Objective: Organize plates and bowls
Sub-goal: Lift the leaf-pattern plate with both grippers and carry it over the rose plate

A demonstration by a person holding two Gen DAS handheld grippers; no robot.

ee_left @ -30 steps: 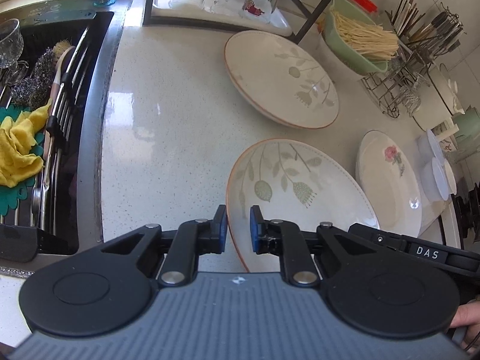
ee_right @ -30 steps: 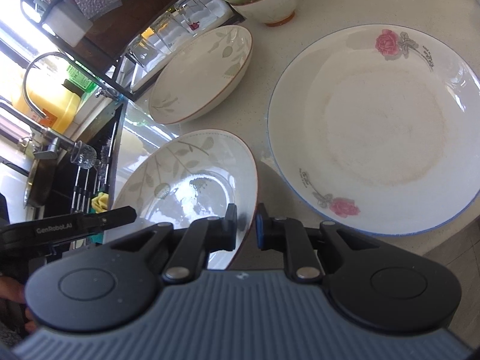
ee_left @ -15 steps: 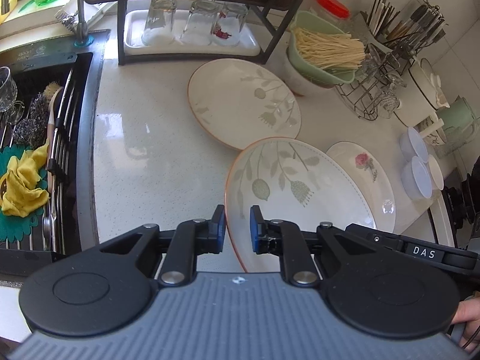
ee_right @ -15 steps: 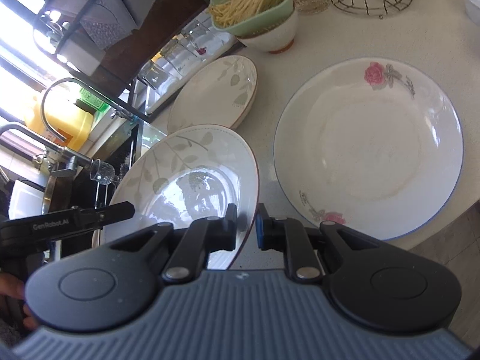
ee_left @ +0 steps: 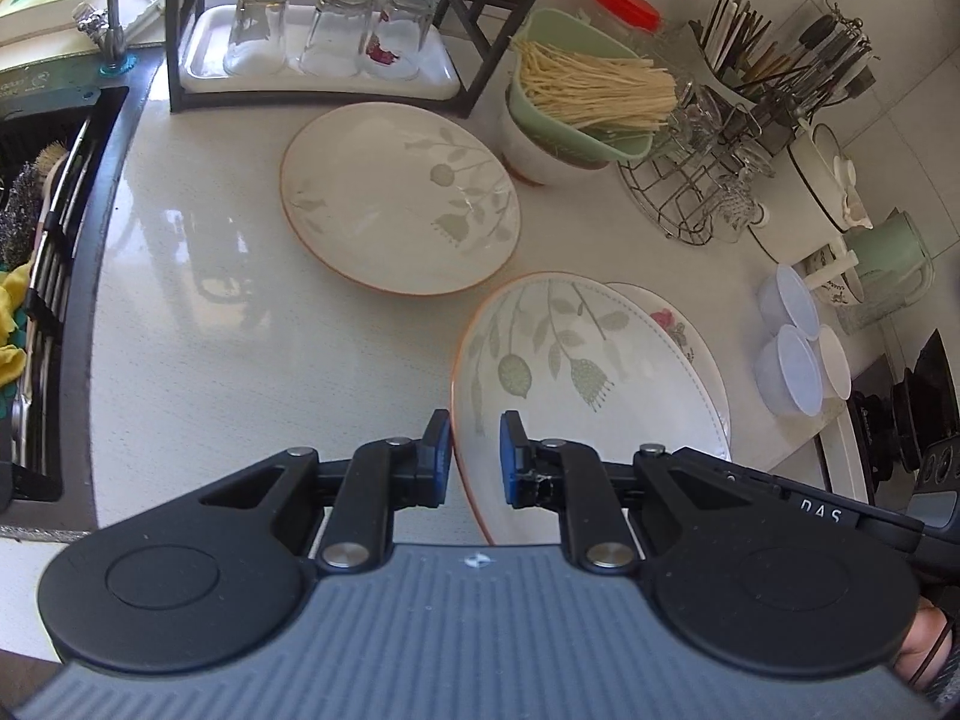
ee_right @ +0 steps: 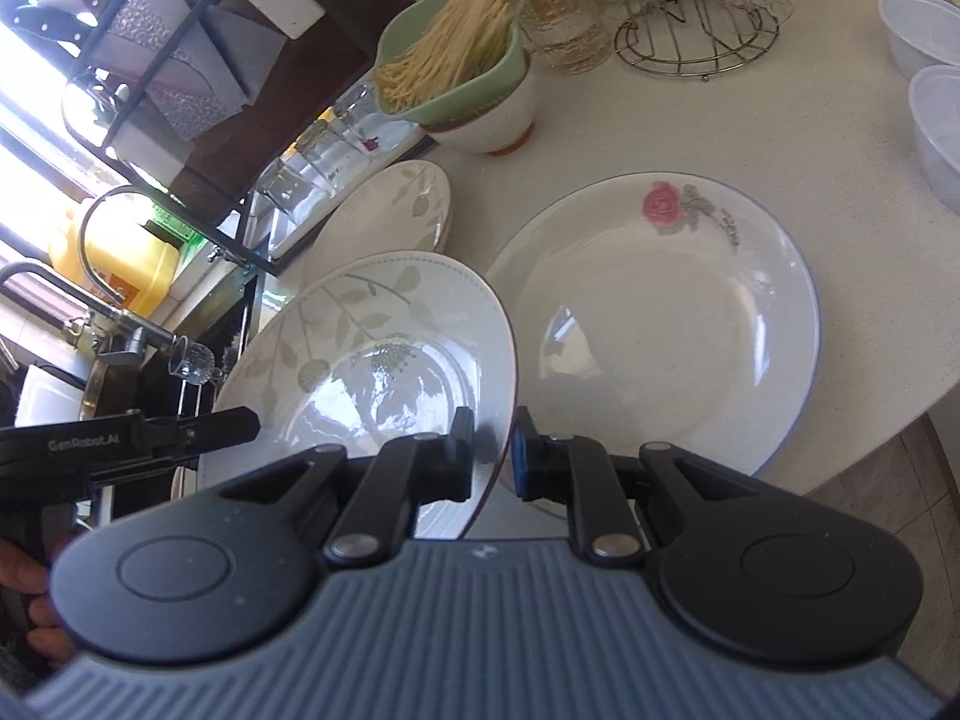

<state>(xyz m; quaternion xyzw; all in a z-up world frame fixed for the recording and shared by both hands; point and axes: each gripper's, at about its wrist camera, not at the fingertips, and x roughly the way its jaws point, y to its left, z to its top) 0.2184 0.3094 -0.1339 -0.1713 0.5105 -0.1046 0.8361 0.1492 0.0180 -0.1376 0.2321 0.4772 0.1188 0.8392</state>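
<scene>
Left wrist: three plates (ee_left: 588,378), three cups (ee_left: 792,354).

Leaf-pattern plates: two, near one (ee_left: 576,384) and far one (ee_left: 396,204). Rose-pattern plate (ee_right: 666,324): one, right. Upturned glasses (ee_left: 324,30) on the far tray (ee_left: 198,60): three. Clear plastic tubs (ee_left: 789,369): three, far right. Green noodle bowl (ee_left: 576,114): one. Wire racks (ee_left: 684,204): one. Mugs (ee_left: 888,258): one.
</scene>
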